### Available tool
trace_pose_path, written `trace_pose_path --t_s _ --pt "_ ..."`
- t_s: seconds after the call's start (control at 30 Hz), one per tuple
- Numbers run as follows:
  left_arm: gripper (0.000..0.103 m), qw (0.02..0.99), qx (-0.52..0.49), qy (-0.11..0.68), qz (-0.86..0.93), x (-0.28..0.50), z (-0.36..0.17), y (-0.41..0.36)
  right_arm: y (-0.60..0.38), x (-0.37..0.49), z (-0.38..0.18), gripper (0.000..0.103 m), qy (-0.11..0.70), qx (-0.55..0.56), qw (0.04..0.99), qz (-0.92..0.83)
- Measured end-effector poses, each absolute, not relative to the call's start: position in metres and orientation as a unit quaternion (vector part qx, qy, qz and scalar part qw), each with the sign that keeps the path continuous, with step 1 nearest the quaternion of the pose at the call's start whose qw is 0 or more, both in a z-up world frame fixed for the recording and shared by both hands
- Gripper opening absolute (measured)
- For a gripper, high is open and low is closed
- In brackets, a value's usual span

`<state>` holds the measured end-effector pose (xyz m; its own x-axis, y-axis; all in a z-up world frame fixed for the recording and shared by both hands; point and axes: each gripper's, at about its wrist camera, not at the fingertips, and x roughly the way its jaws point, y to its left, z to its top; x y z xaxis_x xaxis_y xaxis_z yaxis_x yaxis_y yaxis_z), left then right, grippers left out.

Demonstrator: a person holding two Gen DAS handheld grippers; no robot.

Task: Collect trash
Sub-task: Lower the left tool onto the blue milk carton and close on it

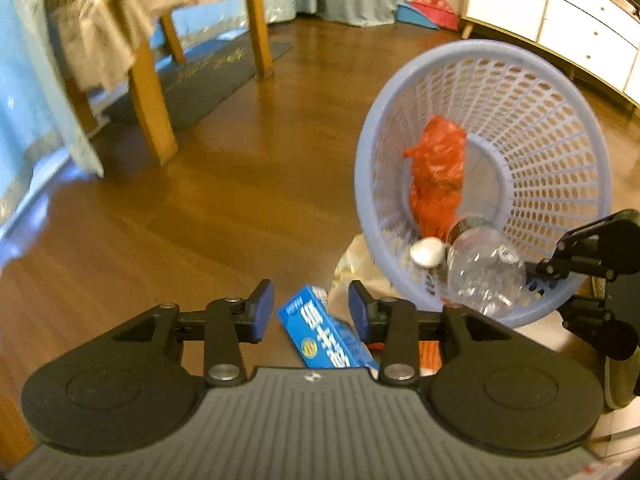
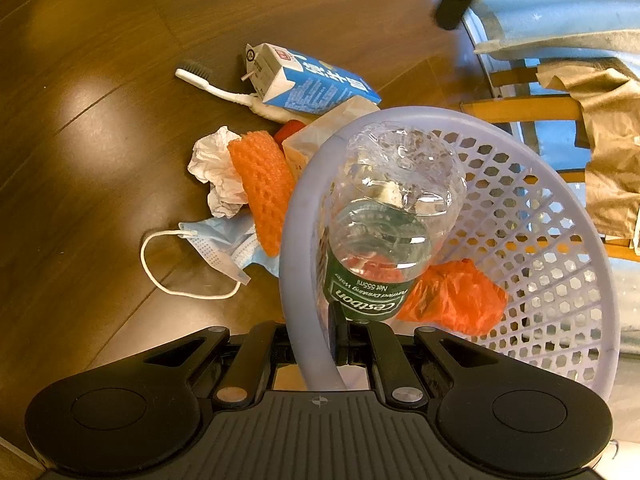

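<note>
The left gripper (image 1: 311,312) has its blue-padded jaws spread wide, nothing between them, poised above a blue milk carton (image 1: 328,332) lying on the wooden floor (image 1: 180,220). The right gripper (image 2: 340,334) has its jaws pressed together on the rim of the lavender mesh basket (image 2: 540,240), holding it tilted over the litter. Inside the basket lie a clear plastic water bottle (image 2: 384,216) with a green label and a crumpled orange plastic bag (image 2: 456,296); the left view also shows a small white ball-like item (image 1: 427,251) beside the bottle. Just outside the basket's rim on the floor sit an orange foam net (image 2: 264,192), a crumpled white tissue (image 2: 218,174), a blue face mask (image 2: 224,248) with its white ear loop, and a white toothbrush (image 2: 216,86) touching the carton. Farther off stand wooden table legs (image 1: 150,96), a dark mat (image 1: 208,76) and a white cabinet (image 1: 560,12).
</note>
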<state>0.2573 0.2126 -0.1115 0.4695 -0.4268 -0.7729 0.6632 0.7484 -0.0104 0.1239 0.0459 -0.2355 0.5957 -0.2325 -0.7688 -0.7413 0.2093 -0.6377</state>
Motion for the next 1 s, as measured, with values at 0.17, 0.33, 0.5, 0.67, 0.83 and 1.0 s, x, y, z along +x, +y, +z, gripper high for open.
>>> trace_pose_path --t_s 0.17,0.33,0.5,0.67,0.83,1.0 --pt "0.054 0.837 0.097 0.451 -0.294 0.257 -0.140 0.224 0.046 0.125 -0.235 0.004 0.408 -0.596 0.665 0.191" --pt "0.057 0.821 0.037 0.505 -0.264 0.257 -0.172 0.231 0.046 0.125 -0.235 0.004 0.407 -0.595 0.667 0.190" --pt "0.058 0.819 0.016 0.521 -0.241 0.253 -0.194 0.232 0.046 0.126 -0.235 0.004 0.404 -0.596 0.667 0.190" --pt "0.059 0.816 0.024 0.525 -0.240 0.258 -0.204 0.225 0.045 0.125 -0.235 0.004 0.399 -0.600 0.666 0.191" --pt "0.060 0.807 0.026 0.537 -0.245 0.264 -0.217 0.217 0.043 0.125 -0.234 0.004 0.399 -0.599 0.667 0.190" --pt "0.060 0.804 0.026 0.542 -0.244 0.271 -0.227 0.216 0.044 0.128 -0.232 0.004 0.398 -0.597 0.670 0.188"
